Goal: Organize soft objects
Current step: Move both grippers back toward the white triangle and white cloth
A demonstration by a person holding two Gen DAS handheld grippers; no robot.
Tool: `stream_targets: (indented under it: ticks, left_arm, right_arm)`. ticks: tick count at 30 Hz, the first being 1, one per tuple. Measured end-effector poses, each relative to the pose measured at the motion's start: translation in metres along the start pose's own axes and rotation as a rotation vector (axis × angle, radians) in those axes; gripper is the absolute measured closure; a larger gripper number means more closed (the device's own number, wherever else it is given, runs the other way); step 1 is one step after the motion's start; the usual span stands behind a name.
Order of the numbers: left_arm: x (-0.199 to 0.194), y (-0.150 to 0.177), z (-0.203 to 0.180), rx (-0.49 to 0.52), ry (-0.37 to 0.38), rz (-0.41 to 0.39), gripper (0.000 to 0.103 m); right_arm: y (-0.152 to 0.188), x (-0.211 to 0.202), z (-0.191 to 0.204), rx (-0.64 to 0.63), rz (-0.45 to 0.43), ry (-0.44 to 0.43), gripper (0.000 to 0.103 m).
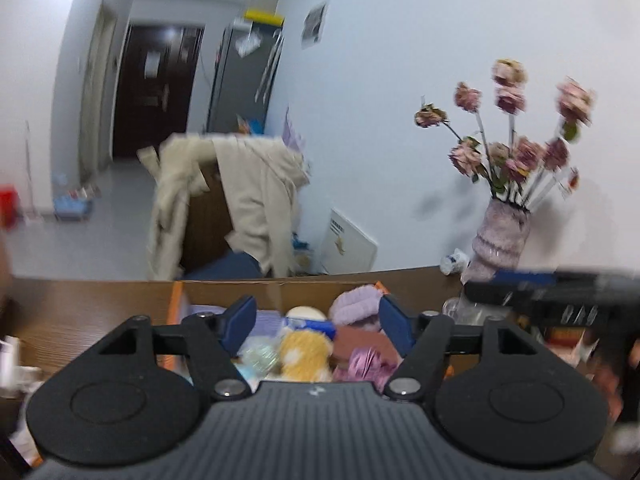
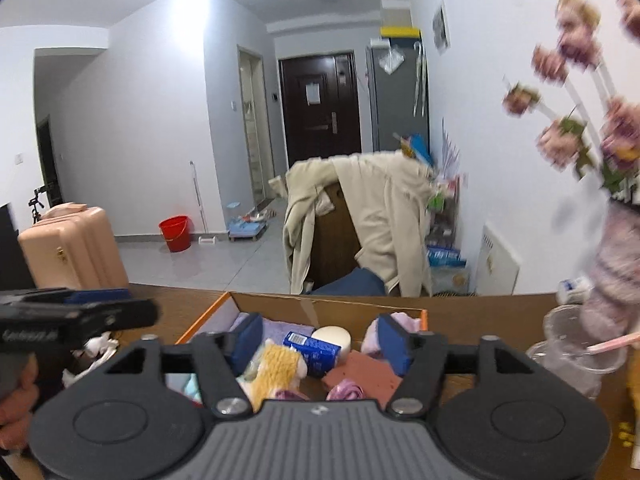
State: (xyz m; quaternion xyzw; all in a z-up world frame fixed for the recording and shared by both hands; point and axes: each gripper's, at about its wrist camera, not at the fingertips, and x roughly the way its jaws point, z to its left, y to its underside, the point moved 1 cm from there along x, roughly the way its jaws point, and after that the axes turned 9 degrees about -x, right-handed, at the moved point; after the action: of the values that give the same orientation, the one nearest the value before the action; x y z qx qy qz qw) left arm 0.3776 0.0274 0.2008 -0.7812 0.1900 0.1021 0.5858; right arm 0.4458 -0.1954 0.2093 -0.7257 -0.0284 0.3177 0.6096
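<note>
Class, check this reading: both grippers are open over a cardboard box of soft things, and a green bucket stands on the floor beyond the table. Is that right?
One detail is wrong: the bucket is red, not green, as the right wrist view shows. The rest holds: the left gripper and right gripper are open over the cardboard box of soft things.

This is a lived-in home, seen across a wooden table (image 2: pixel 480 312). Behind the table stands a chair (image 2: pixel 336 240) draped with a beige coat (image 2: pixel 384 216). Beyond the chair, a dark entrance door (image 2: pixel 320 104) closes a tiled hallway beside a grey fridge (image 2: pixel 396 96). Left of the chair sit a red bucket (image 2: pixel 174 233) and a pink suitcase (image 2: pixel 72 248). A vase of dried roses (image 1: pixel 502 236) stands on the table's right end.
</note>
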Motion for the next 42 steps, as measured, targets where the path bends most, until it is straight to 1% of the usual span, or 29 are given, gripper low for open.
stream_targets:
  ticks: [1, 2, 4, 5, 6, 8, 10, 12, 14, 16, 18, 20, 23, 25, 27, 32, 36, 39, 42]
  left_arm:
    - [-0.018, 0.010, -0.004, 0.028, -0.012, -0.017, 0.021]
    - [-0.036, 0.022, -0.009, 0.057, -0.020, -0.037, 0.019]
    - [-0.069, 0.047, -0.017, 0.098, -0.034, -0.068, 0.009]
    - [-0.083, 0.060, -0.018, 0.110, -0.039, -0.077, 0.006]
    - [-0.097, 0.074, -0.021, 0.125, -0.053, -0.087, 0.001]
    - [-0.127, 0.109, -0.024, 0.151, -0.089, -0.128, 0.000]
    - [-0.148, 0.141, -0.023, 0.154, -0.116, -0.128, 0.000]
    - [-0.167, 0.171, -0.018, 0.111, -0.127, -0.112, 0.000]
    - [-0.186, 0.199, -0.010, 0.049, -0.127, -0.095, 0.000]
    - [-0.200, 0.221, -0.006, 0.022, -0.151, -0.094, 0.000]
    - [-0.207, 0.236, -0.004, 0.016, -0.176, -0.092, 0.000]
    - [-0.209, 0.240, -0.005, 0.015, -0.176, -0.080, 0.000]
    - [-0.210, 0.238, -0.006, 0.016, -0.161, -0.092, 0.000]
    - [-0.210, 0.238, -0.008, 0.026, -0.158, -0.099, 0.000]
    - [-0.208, 0.237, -0.009, 0.023, -0.151, -0.092, 0.000]
    - [-0.187, 0.228, -0.009, 0.027, -0.143, -0.065, 0.000]
    - [-0.144, 0.203, -0.010, 0.054, -0.138, -0.031, 0.000]
    - [-0.094, 0.182, -0.009, 0.058, -0.111, 0.030, 0.000]
    - [-0.045, 0.167, -0.011, 0.095, -0.063, 0.081, 0.008]
  right_arm:
    - [0.006, -0.016, 0.004, -0.013, -0.018, 0.001, 0.026]
    - [0.014, -0.031, 0.008, -0.027, -0.030, -0.001, 0.024]
    - [0.035, -0.061, 0.019, -0.051, -0.037, 0.002, 0.021]
    - [0.044, -0.072, 0.024, -0.058, -0.038, 0.001, 0.020]
    - [0.057, -0.085, 0.030, -0.057, -0.041, 0.004, 0.018]
    - [0.084, -0.111, 0.044, -0.071, -0.061, 0.011, 0.016]
    - [0.113, -0.136, 0.060, -0.090, -0.096, 0.027, 0.011]
    - [0.148, -0.162, 0.079, -0.103, -0.137, 0.039, 0.010]
    - [0.181, -0.179, 0.097, -0.096, -0.140, 0.042, 0.010]
    - [0.210, -0.194, 0.114, -0.091, -0.137, 0.035, 0.010]
    - [0.236, -0.208, 0.127, -0.062, -0.138, 0.037, 0.010]
    - [0.251, -0.214, 0.134, -0.034, -0.123, 0.046, 0.008]
    - [0.259, -0.213, 0.138, -0.045, -0.081, 0.065, 0.007]
    - [0.259, -0.215, 0.138, -0.045, -0.082, 0.083, 0.007]
    - [0.259, -0.215, 0.135, -0.030, -0.083, 0.082, 0.007]
    - [0.251, -0.198, 0.124, -0.028, -0.055, 0.075, 0.007]
    - [0.225, -0.165, 0.103, -0.021, -0.019, 0.067, 0.008]
    - [0.204, -0.126, 0.081, 0.004, 0.016, 0.057, 0.013]
    - [0.185, -0.080, 0.060, 0.029, 0.067, 0.062, 0.015]
